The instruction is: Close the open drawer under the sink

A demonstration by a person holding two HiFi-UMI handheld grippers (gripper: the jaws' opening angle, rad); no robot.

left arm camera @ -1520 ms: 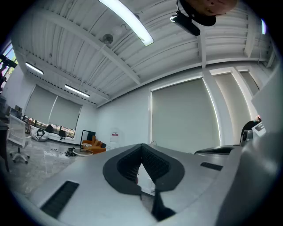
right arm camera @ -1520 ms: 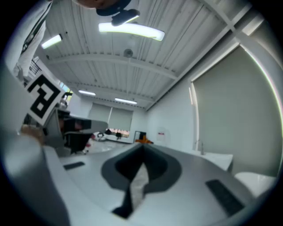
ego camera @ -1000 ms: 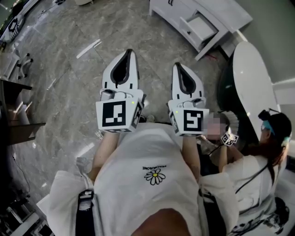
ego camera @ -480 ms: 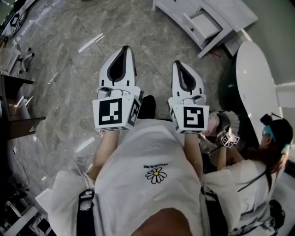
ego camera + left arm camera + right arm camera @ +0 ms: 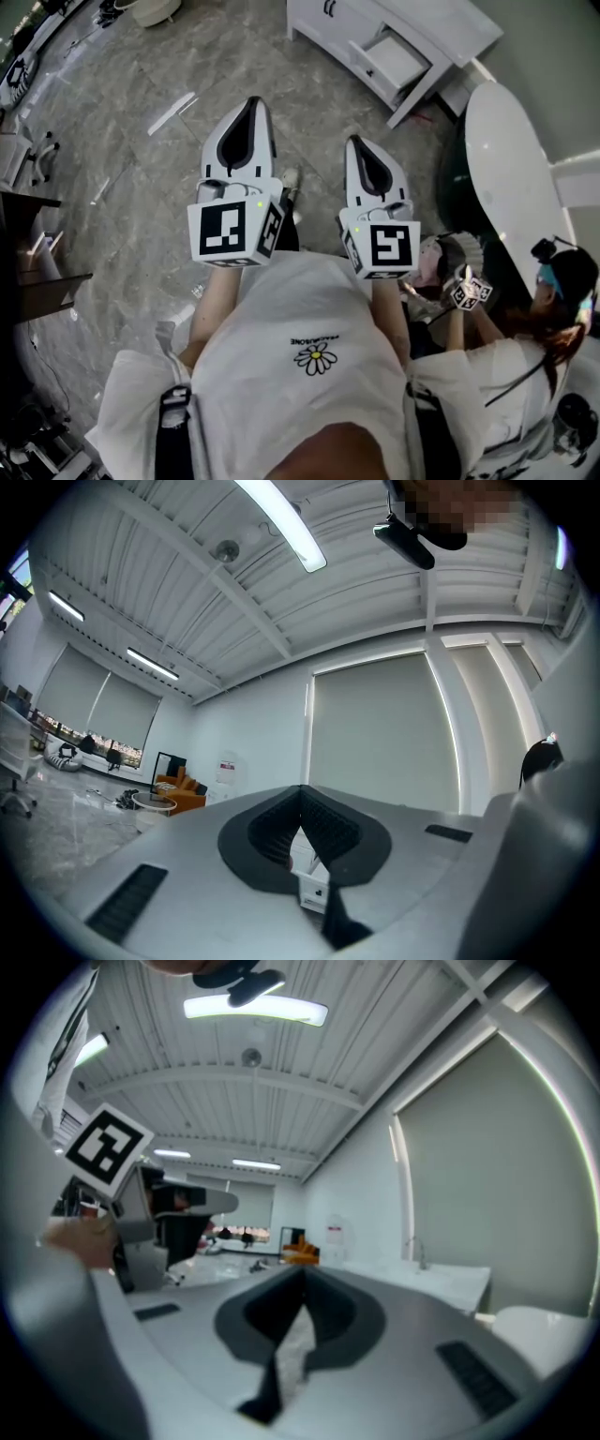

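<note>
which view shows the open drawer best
The head view: the open drawer is seen from above, pulled out of the white cabinet at the frame's top. The left gripper view shows only a white sliver past its jaws, too small to tell; the right gripper view shows a countertop, no drawer.

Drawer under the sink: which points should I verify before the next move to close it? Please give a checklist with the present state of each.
1. Drawer open and in sight in the head view: ok.
2. Left tool shut, nothing between its jaws: ok.
3. Right tool shut, nothing between its jaws: ok.
4. Tools near enough to touch the drawer front: not ok; floor lies between.
5. Other person away from the way to the cabinet: ok; is at the right.
6. Nothing sticks out of the drawer: cannot tell, too small.
</note>
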